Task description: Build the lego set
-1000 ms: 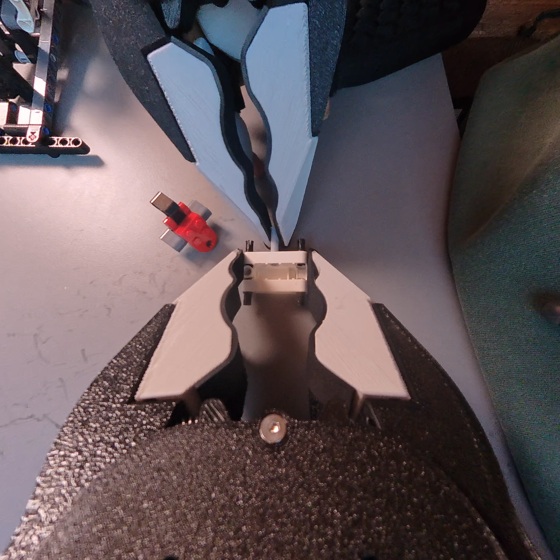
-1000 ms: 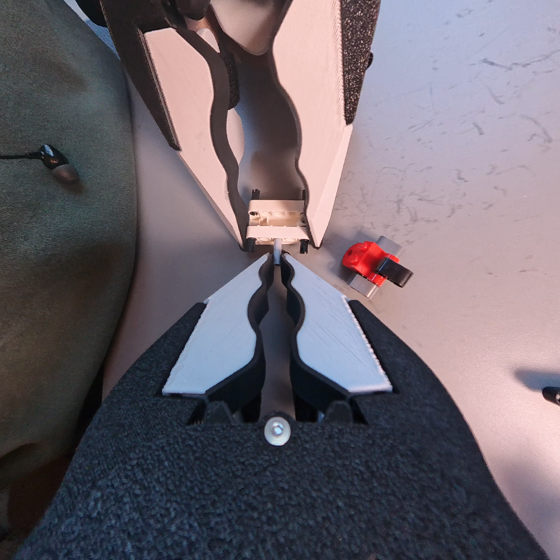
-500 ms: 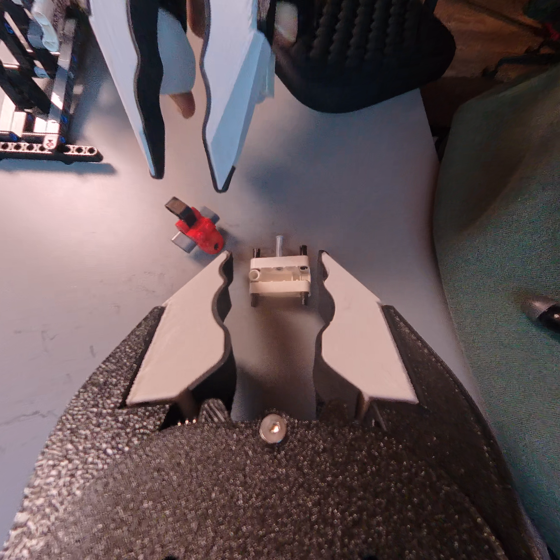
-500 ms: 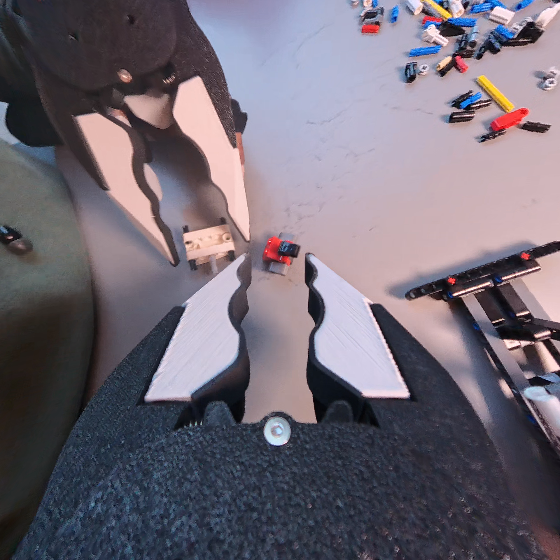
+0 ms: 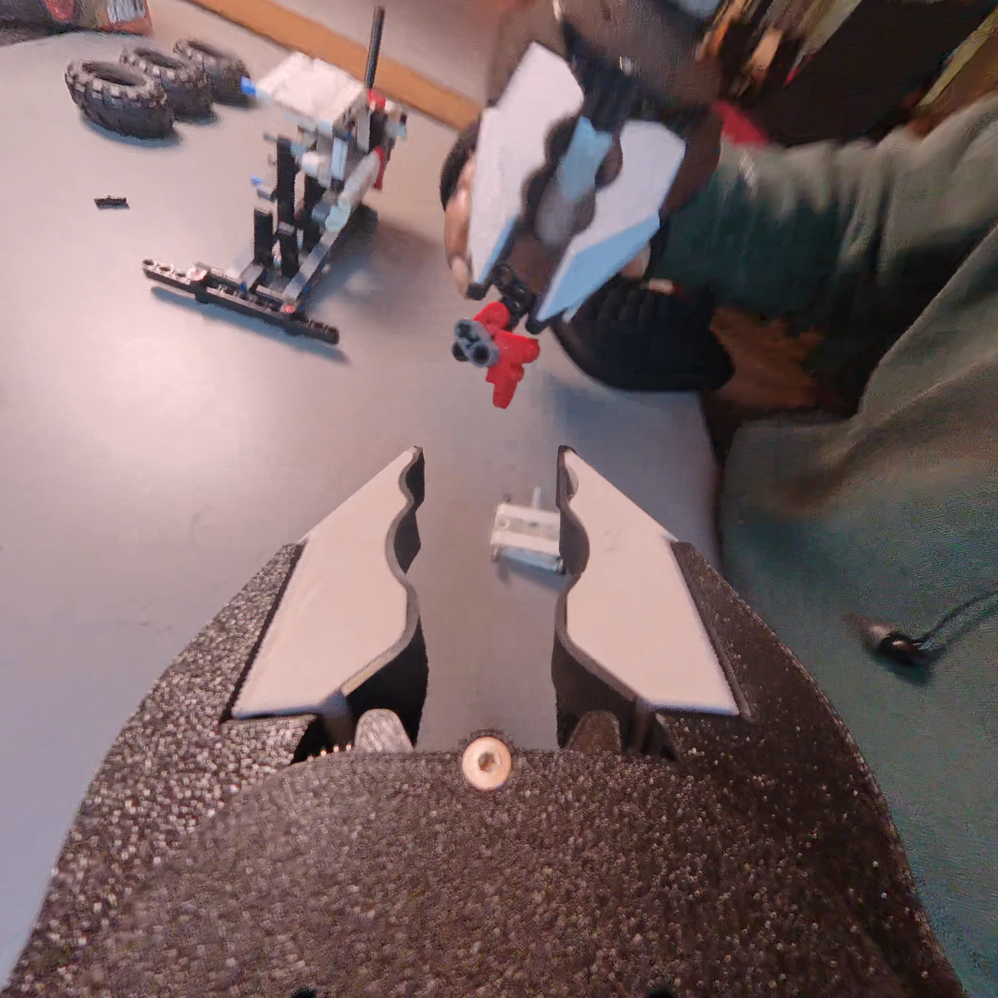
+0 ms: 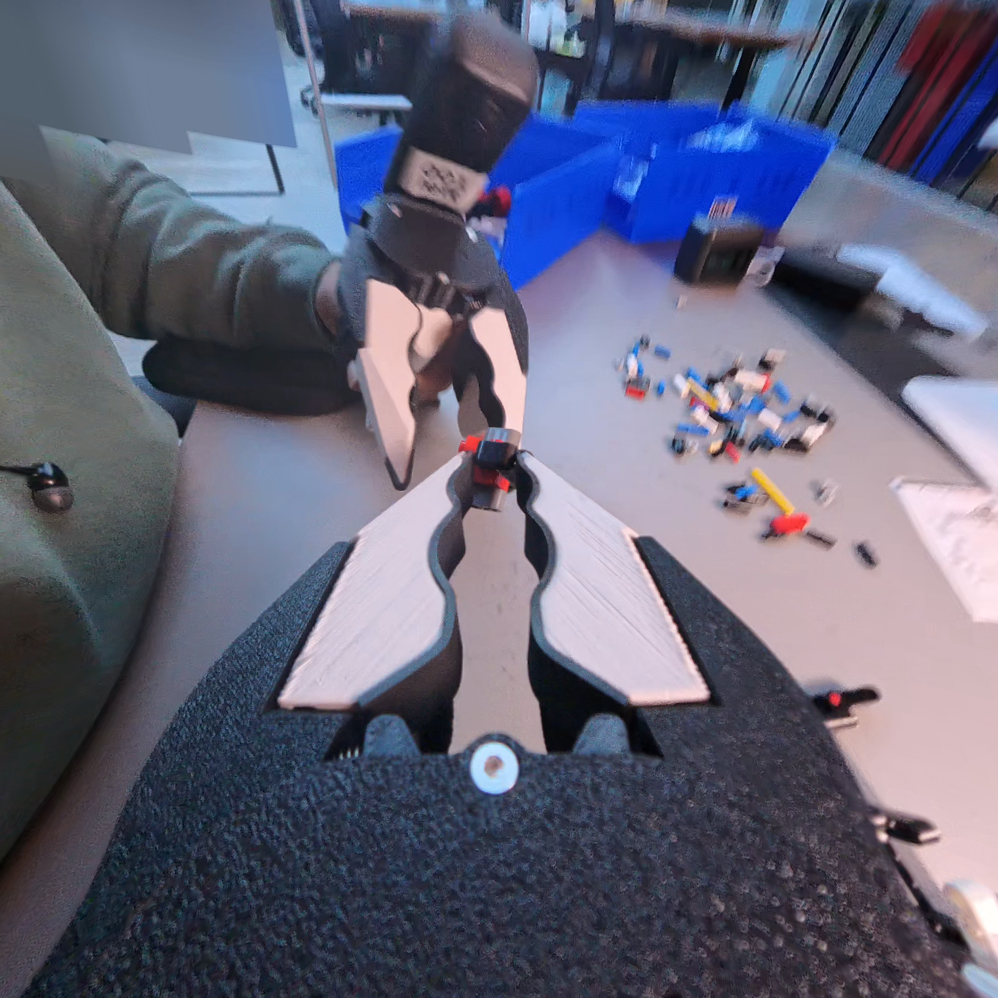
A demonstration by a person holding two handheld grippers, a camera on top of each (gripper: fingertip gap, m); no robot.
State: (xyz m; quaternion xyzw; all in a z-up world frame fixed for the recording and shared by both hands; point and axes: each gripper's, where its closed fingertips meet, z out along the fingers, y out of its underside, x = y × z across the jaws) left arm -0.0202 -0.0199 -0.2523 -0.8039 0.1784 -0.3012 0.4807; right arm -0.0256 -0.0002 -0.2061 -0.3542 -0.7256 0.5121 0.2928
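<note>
My right gripper (image 6: 489, 463) pinches the small red-and-grey piece (image 6: 490, 469) at its fingertips, lifted above the table (image 5: 162, 432). My left gripper (image 5: 489, 459) hangs spread and empty; the white block (image 5: 526, 532) lies flat just inside its right finger, so I judge the left nearer to it.

Right claw (image 6: 490, 459) has lifted the red piece (image 6: 489, 464); left claw (image 5: 489, 459) released the white block (image 5: 523, 532)

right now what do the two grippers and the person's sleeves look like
Both the left gripper and right gripper have rough black speckled bodies, a silver screw at the centre, and pale grey fingers with wavy black-edged inner sides tapering to points. The left one carries a square coded marker. The sleeves are green.
</note>
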